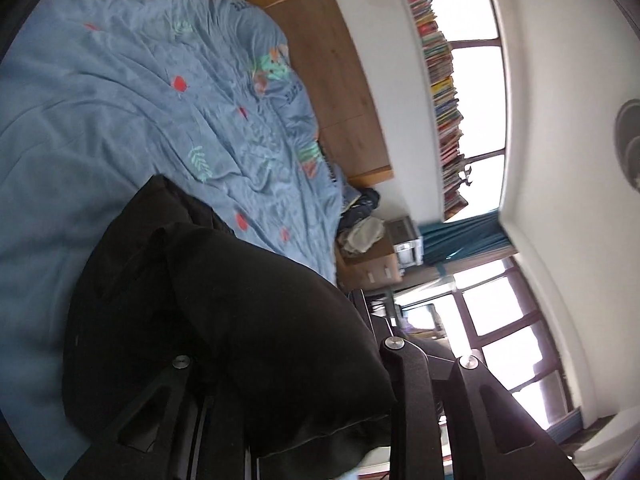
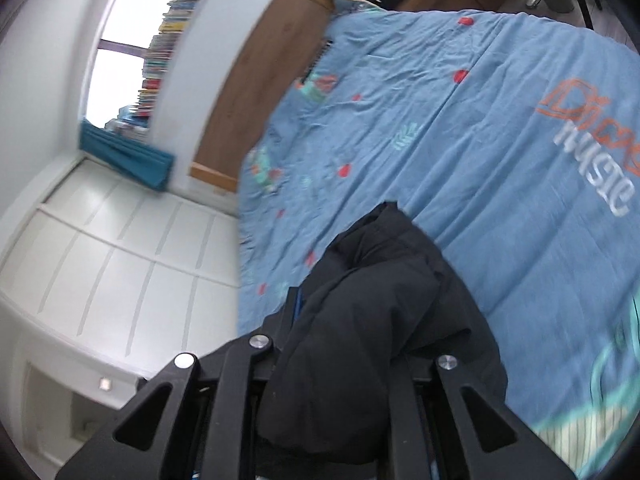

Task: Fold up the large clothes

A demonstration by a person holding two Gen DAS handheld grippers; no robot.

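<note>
A bulky black garment [image 1: 208,300] hangs bunched between the jaws of my left gripper [image 1: 280,360], which is shut on it above the bed. The same black garment [image 2: 380,320] fills the jaws of my right gripper [image 2: 352,360], also shut on it. The cloth hides the fingertips of both grippers. Below it lies a blue bedspread [image 1: 120,120] with red and green prints, which also shows in the right wrist view [image 2: 480,140]. Both views are tilted steeply sideways.
A wooden headboard [image 1: 332,80] stands at the bed's far edge, also in the right wrist view [image 2: 256,80]. A shelf of books [image 1: 444,100] runs along the windows. A wooden nightstand [image 1: 372,268] bears piled clothes. White wardrobe doors [image 2: 120,260] stand beside the bed.
</note>
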